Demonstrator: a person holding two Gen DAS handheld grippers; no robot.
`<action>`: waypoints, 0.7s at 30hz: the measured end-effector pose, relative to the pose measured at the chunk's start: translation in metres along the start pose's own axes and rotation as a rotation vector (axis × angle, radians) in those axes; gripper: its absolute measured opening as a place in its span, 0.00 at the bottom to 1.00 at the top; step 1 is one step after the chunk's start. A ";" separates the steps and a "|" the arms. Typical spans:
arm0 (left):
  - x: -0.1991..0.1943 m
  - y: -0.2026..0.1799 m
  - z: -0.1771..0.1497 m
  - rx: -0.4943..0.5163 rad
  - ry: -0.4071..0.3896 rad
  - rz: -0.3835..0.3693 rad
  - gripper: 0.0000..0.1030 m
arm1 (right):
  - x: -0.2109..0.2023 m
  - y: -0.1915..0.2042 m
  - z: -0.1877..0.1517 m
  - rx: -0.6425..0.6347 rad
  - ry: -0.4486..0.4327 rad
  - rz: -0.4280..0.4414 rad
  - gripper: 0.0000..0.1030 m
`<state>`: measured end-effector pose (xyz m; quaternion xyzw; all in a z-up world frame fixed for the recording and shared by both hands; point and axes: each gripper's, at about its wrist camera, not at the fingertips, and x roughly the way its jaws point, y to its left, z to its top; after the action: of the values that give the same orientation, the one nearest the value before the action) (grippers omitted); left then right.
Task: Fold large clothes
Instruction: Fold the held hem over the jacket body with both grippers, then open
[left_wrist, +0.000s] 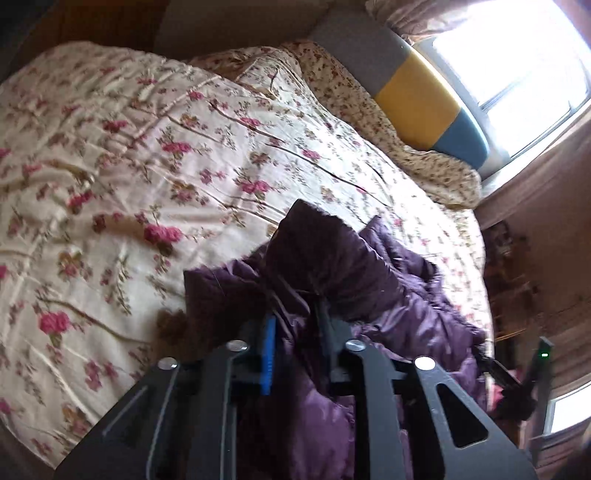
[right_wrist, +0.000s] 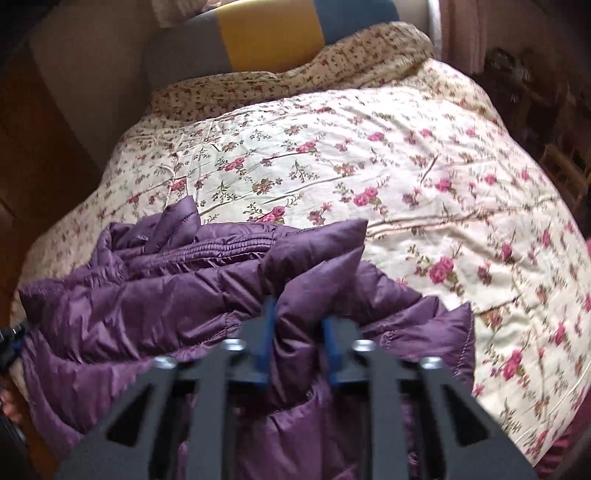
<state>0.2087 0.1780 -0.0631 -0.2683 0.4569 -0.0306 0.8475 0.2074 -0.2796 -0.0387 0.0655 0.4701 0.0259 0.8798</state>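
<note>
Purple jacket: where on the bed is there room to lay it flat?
The flowery bedspread is bare between the bunched purple jacket and the small-print pillows. It is crowded at the near edge, where the left gripper and right gripper pinch the jacket.

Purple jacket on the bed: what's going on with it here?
A person with a gripper in each hand is folding a purple puffer jacket on a bed with a floral bedspread. The left gripper and the right gripper are each clamped on a bunch of the jacket's quilted fabric. The jacket is still bunched and rumpled near the bed's edge, not yet a neat fold.
</note>
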 end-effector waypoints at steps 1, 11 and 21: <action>0.002 -0.001 0.001 0.008 -0.004 0.024 0.13 | -0.001 0.001 0.000 -0.006 -0.017 -0.016 0.08; 0.044 -0.015 0.005 0.138 -0.026 0.261 0.13 | 0.025 0.014 0.001 -0.043 -0.099 -0.236 0.06; 0.070 -0.018 -0.013 0.251 -0.122 0.340 0.13 | 0.071 0.011 -0.005 -0.057 -0.057 -0.253 0.07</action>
<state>0.2429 0.1366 -0.1133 -0.0813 0.4361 0.0726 0.8933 0.2424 -0.2611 -0.0985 -0.0185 0.4487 -0.0740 0.8904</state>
